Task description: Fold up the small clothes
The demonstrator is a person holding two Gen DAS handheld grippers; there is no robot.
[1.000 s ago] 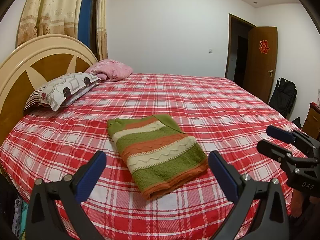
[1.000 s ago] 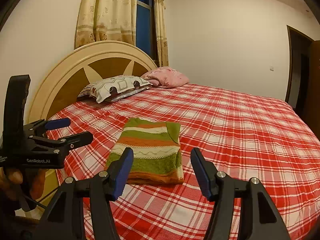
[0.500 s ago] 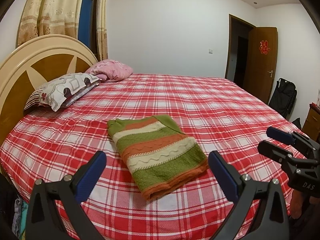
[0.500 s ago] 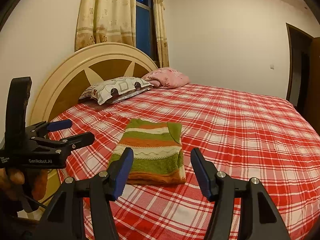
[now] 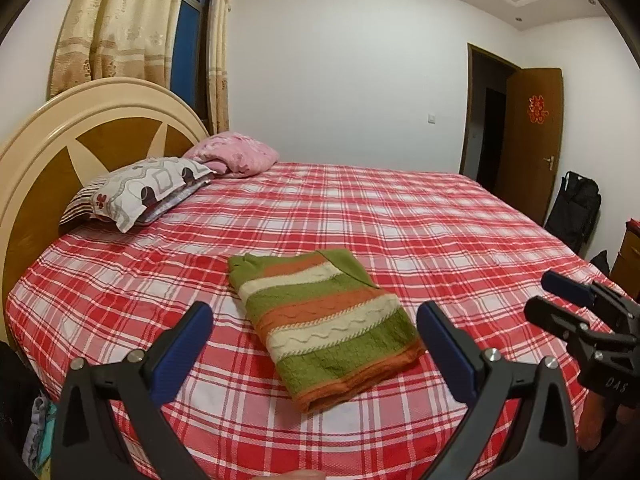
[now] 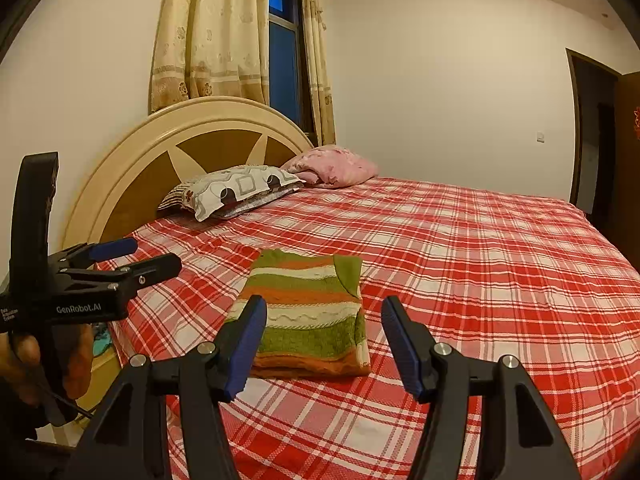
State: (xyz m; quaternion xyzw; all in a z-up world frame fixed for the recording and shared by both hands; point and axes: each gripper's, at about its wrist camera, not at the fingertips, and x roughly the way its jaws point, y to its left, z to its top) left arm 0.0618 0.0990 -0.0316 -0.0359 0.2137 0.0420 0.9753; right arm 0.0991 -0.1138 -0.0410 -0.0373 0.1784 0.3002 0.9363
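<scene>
A small knitted sweater [image 5: 325, 322] with green, orange and cream stripes lies folded into a flat rectangle on the red plaid bed [image 5: 400, 224]. It also shows in the right wrist view [image 6: 310, 314]. My left gripper [image 5: 314, 336] is open and empty, held off the near edge of the bed with the sweater between its blue pads. My right gripper [image 6: 324, 332] is open and empty, also back from the sweater. Each gripper appears in the other's view: the right one [image 5: 560, 300] at the right, the left one [image 6: 132, 256] at the left.
A patterned pillow [image 5: 140, 190] and a pink bundle [image 5: 236, 154] lie by the wooden headboard [image 5: 52, 148]. A door [image 5: 534, 140] and a black bag [image 5: 574, 210] stand at the far right. A wooden cabinet [image 5: 628, 256] is at the right edge.
Both grippers have drawn back slightly from the bed. The sweater has not moved.
</scene>
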